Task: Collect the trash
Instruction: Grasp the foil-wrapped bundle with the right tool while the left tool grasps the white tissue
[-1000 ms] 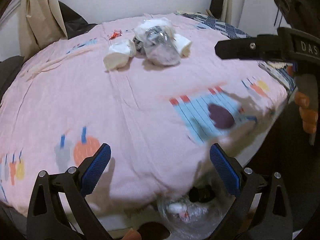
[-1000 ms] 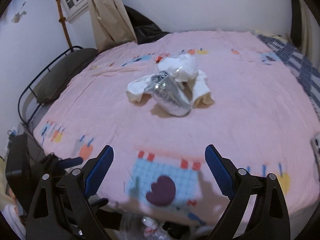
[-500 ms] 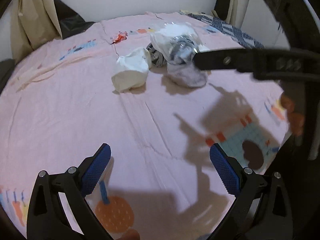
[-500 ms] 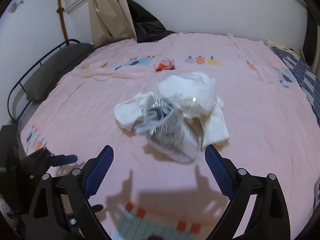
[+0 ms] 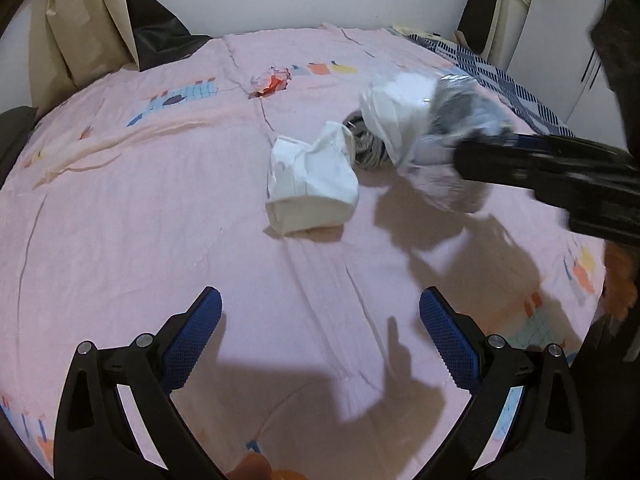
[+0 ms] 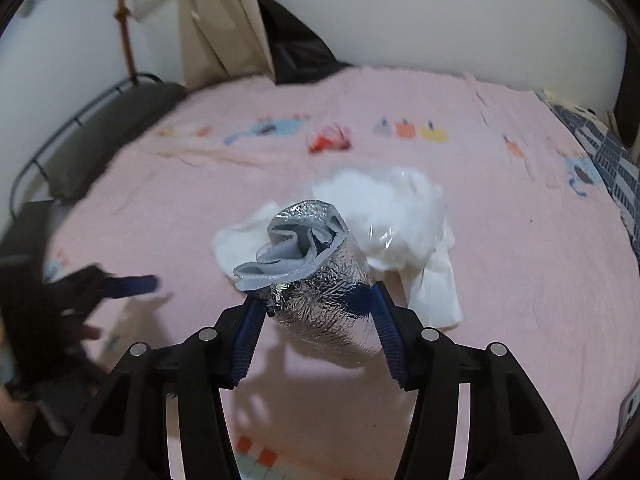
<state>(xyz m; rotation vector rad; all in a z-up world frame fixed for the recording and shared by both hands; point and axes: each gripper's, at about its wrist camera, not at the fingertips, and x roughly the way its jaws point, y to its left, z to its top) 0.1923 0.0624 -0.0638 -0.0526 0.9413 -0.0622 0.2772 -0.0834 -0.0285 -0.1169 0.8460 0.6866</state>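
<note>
A pile of trash lies on the pink bedsheet [image 5: 120, 220]. My right gripper [image 6: 318, 308] is shut on a rolled silver foil wrapper [image 6: 316, 276], its blue pads pressing both sides. Behind it lie a clear plastic bag with white stuffing [image 6: 384, 208] and crumpled white paper [image 6: 436, 284]. In the left wrist view my left gripper [image 5: 320, 332] is open and empty, hovering over bare sheet short of a crumpled white paper bag [image 5: 310, 184]. The right gripper [image 5: 560, 172] reaches in from the right onto the foil wrapper [image 5: 460, 120].
A small red scrap [image 5: 272, 82] lies farther back on the bed. A beige curtain [image 6: 216, 20] and a dark bag [image 6: 296, 52] stand at the far wall. A dark metal-framed bench [image 6: 92, 136] sits left of the bed; a blue checked blanket [image 5: 504, 80] lies at the right.
Both grippers moved forward over the bed toward the pile. My right gripper closed on the silver foil wrapper. My left gripper stayed open.
</note>
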